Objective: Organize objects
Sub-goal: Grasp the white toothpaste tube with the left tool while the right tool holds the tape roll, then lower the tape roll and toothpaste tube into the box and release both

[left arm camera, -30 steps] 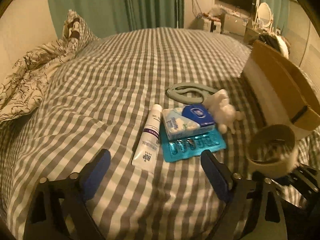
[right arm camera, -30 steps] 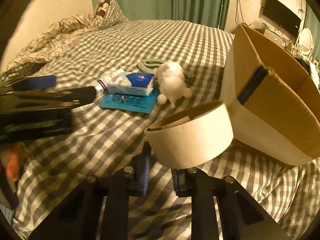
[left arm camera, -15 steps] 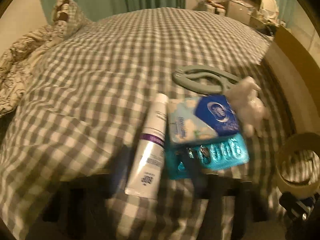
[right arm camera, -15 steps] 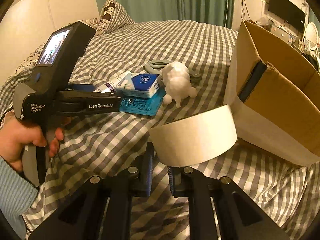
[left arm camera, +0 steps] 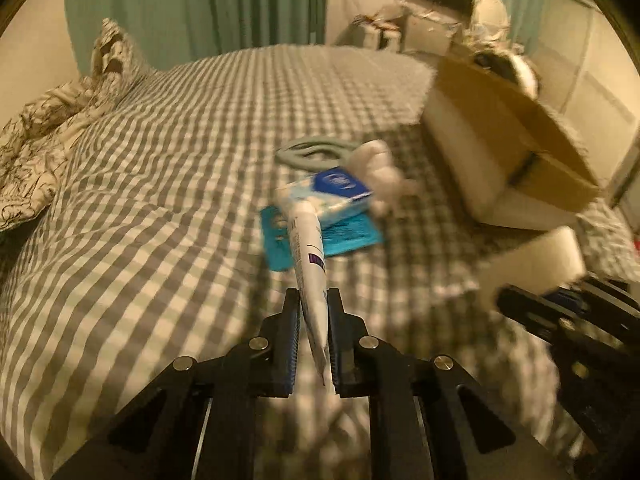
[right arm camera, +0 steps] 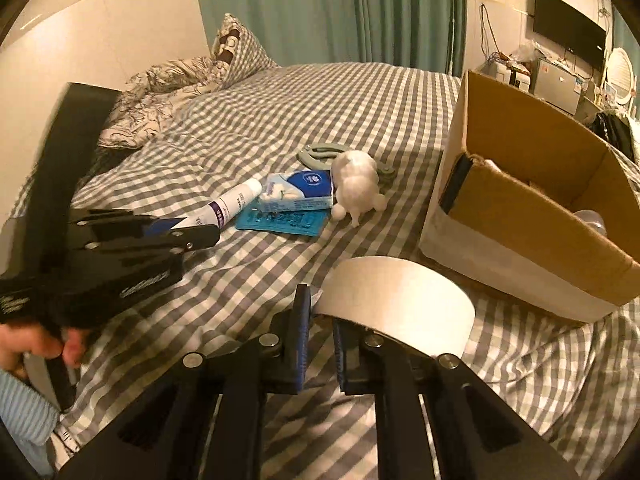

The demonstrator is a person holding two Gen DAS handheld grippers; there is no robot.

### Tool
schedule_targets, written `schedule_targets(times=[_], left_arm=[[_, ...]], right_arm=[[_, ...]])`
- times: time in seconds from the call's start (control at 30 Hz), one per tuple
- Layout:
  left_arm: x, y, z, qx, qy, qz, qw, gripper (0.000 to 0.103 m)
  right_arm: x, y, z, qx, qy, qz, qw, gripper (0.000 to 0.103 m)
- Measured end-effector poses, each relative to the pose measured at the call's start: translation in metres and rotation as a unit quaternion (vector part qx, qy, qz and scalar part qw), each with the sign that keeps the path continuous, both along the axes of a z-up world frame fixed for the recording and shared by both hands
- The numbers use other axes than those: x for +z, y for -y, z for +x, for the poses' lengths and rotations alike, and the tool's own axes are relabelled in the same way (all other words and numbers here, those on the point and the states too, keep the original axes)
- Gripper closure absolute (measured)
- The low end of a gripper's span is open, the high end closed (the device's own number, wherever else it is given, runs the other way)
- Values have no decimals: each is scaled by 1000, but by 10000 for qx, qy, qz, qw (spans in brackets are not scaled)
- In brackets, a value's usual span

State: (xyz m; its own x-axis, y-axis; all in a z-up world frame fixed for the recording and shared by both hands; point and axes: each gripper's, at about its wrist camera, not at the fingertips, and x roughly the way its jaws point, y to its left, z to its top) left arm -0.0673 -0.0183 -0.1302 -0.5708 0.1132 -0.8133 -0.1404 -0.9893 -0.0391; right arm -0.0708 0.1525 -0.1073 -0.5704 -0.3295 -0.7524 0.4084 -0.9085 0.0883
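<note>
Grey-and-white checked bedspread (right arm camera: 280,120); green curtains (right arm camera: 340,8) far, wall TV (right arm camera: 570,28) far right. Open cardboard box (right arm camera: 532,184) at right on the bed. My left gripper (left arm camera: 313,312) is clamped on the flat end of the white tube (left arm camera: 310,256), cap pointing far toward the blue-and-white tissue pack (right arm camera: 298,190); the print is unreadable. My right gripper (right arm camera: 320,312) pinches the wall of the tape roll (right arm camera: 400,300), near the box. Left hand (right arm camera: 40,348) grips the handle low at near left.
</note>
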Motion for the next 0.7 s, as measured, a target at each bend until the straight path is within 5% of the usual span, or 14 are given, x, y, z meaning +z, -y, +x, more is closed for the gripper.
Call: schedule_targets(times=[0.37, 0.7], left_arm=[[88, -20, 34, -176, -948, 201, 9951, 92], [147, -86, -6, -919, -1442, 427, 9843, 92]], right_arm=[[62, -20, 29, 207, -611, -348, 9973, 95], [143, -79, -1, 32, -1322, -129, 9911, 95]])
